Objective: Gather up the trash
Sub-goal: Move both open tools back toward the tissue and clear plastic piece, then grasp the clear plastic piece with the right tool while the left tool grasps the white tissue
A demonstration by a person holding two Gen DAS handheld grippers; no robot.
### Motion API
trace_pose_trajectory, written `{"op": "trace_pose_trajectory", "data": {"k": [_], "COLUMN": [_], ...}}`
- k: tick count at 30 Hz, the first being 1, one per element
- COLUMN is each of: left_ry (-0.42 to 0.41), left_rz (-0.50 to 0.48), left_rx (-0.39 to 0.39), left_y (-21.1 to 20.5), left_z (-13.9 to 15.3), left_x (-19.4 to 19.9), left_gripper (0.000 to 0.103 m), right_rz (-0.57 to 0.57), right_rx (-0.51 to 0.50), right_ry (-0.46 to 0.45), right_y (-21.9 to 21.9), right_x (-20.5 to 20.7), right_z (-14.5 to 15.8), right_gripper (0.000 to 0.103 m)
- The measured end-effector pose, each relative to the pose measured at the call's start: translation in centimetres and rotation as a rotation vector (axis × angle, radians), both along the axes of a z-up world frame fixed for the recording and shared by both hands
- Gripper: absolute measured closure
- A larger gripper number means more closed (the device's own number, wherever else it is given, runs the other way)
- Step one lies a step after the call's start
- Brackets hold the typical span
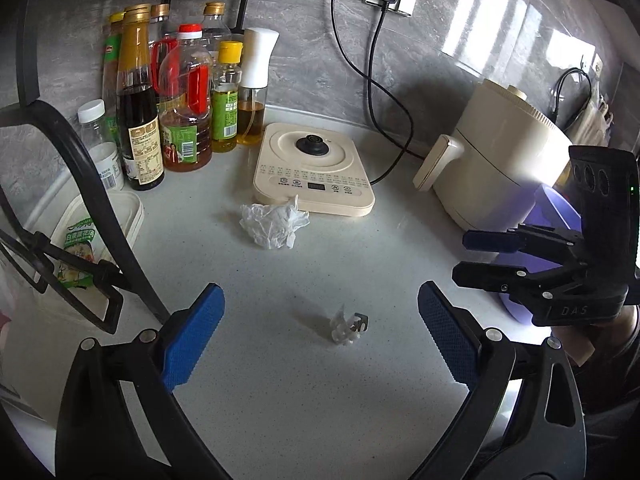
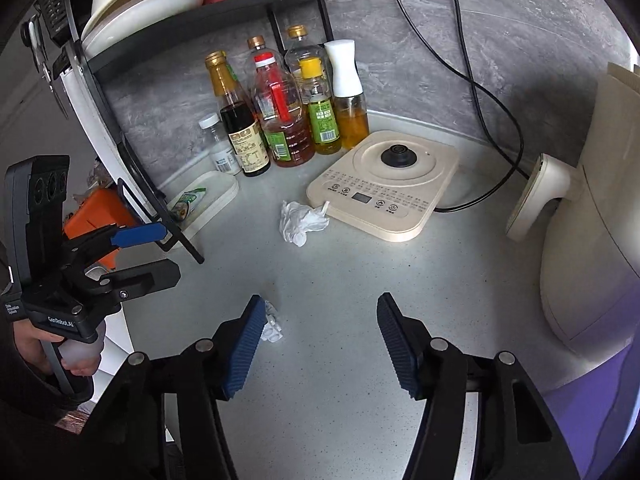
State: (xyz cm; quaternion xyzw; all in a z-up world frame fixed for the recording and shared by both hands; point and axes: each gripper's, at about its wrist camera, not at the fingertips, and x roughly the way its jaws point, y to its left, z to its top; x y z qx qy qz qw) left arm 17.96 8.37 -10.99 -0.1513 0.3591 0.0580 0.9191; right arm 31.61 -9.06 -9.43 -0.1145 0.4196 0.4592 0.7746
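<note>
Only right wrist view shows plates (image 2: pixel 140 4) above the rack (image 2: pixel 120 60).

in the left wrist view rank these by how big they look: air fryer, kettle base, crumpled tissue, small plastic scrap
1. air fryer
2. kettle base
3. crumpled tissue
4. small plastic scrap, smallest even though it lies nearest the camera

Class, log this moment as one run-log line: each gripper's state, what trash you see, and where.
left gripper: open, empty | right gripper: open, empty | crumpled tissue: on counter by cooker base | small plastic scrap: on counter
</note>
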Motion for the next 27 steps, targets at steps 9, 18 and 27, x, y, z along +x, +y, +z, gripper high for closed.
{"op": "trace_pose_trajectory", "data": {"k": [9, 18, 27], "left_ry": [0.051, 0.089, 0.095], "left_rz": [0.064, 0.129, 0.033], "left_rx": [-0.017, -0.031, -0.055], "left_y": [0.8, 2.4, 0.7], "left_z": [-2.3, -3.9, -4.6], "left_x": [-2.5, -3.5, 0.2], "left_gripper": [0.017, 0.021, 0.036], "right_rz": [0.186, 0.189, 0.096], "right_rx": [-0.086, -0.151, -0.132], "right_ry": [0.056, 0.128, 0.072], "right_y": [4.7, 8.2, 5.8], "right_x": [-3.0, -2.6, -0.5], "right_z": [-3.7, -8.1, -6.9], "right_gripper": [0.058, 0.07, 0.081]}}
